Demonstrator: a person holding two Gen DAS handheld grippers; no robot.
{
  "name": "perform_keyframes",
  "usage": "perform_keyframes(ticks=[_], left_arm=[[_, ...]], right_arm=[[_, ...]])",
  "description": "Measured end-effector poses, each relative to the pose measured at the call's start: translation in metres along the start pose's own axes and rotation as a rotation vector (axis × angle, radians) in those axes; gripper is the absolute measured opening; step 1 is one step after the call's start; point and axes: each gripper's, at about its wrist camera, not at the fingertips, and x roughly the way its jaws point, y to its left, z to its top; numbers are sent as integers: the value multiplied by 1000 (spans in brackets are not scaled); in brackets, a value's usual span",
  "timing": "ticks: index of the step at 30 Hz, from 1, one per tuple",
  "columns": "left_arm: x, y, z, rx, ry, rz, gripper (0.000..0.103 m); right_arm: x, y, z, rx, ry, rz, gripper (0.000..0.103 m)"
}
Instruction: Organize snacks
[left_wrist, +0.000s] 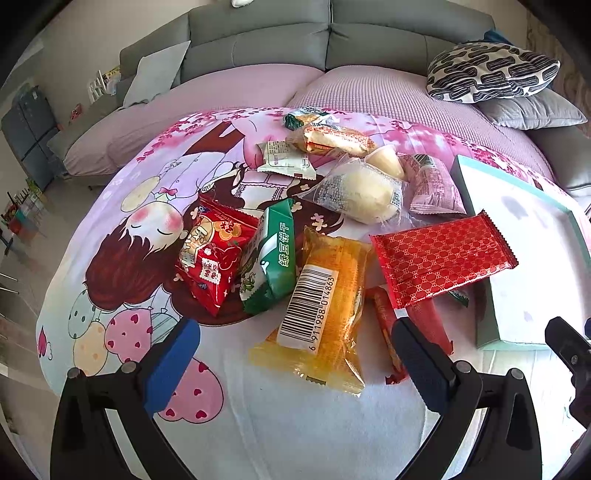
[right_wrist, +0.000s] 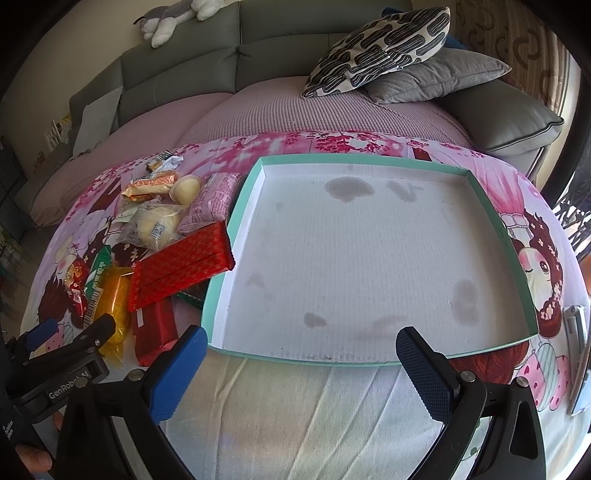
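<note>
The right gripper (right_wrist: 299, 363) hovers with its jaws wide apart over the near edge of a shallow teal-rimmed tray (right_wrist: 515, 254). The tray has a white, stained floor and holds nothing. Left of the tray, a pile of snacks lies on the cartoon-printed cloth (right_wrist: 295, 417). A red patterned packet (right_wrist: 181, 266) touches the tray's left wall. An orange packet (right_wrist: 114, 302) lies nearer the left gripper (right_wrist: 74, 332), which enters from the left edge.

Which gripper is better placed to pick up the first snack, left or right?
Left. The open left gripper already frames the orange packet, while the open right gripper faces the empty tray.
</note>
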Motion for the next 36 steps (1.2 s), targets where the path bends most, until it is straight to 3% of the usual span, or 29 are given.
perform_keyframes(ticks=[16,23,32,36], left_arm=[[-3,20,5,-79,-13,1,103],[2,39,9,-154,-4,-31,103],[17,20,11,-80,54,-88,102],[23,17,13,-68,73,-96,88]], right_arm=[[5,17,1,-38,-6,-8,103],[10,44,5,-85,-27,93,103],[28,47,24,-7,-51,224,103],[37,44,30,22,-56,239,103]])
